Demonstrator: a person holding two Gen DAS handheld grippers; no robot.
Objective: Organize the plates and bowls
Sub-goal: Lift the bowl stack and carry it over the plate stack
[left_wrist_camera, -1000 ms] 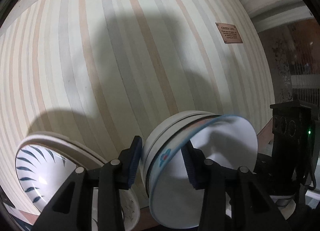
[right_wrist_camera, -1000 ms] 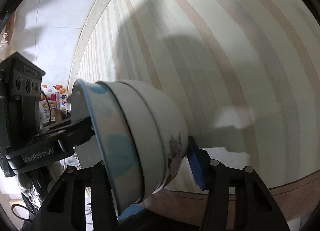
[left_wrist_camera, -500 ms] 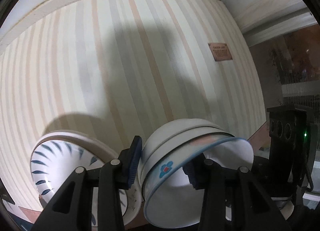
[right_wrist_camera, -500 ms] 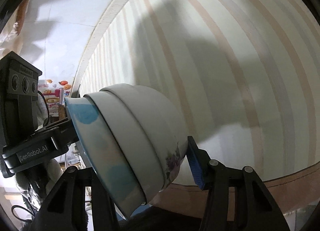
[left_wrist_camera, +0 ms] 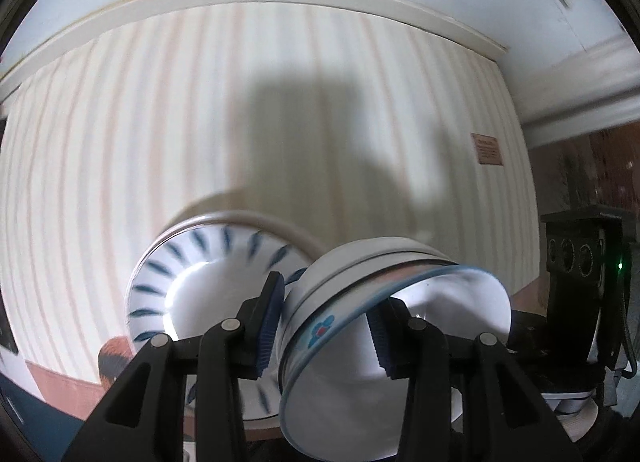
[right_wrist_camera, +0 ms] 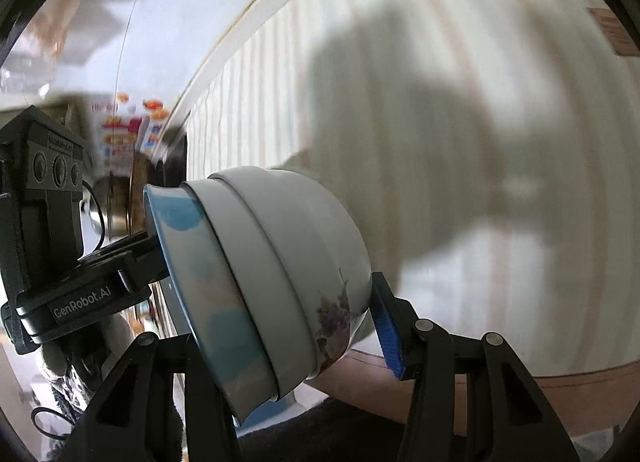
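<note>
The striped tablecloth (left_wrist_camera: 120, 149) fills both views, and it is a long way down for crockery if anything slips. On it sits the blue-leaf plate (left_wrist_camera: 192, 286), atop a pale plate, just beside and partly behind the carried load, so a careless swing could clip its rim.

The load itself is a nested stack of bowls (right_wrist_camera: 272, 278), tipped well onto its side and held clear of the cloth by both tools. The left gripper (left_wrist_camera: 324, 326) clamps the stack's rim wall, one pad outside and the other inside the blue-rimmed top bowl (left_wrist_camera: 400, 342). The right gripper (right_wrist_camera: 288, 326) spans the stack from rim to base; its jaws have just been narrowing slightly, with the floral bowl (right_wrist_camera: 336, 302) against the blue right pad, though its left finger is hidden behind the rim, so I judge it gripping, not certain.

The main risk, as I read it: tilted nested bowls can slide out of each other (glazed surfaces offer little friction), and any mismatch between the two hands could twist the stack loose.
</note>
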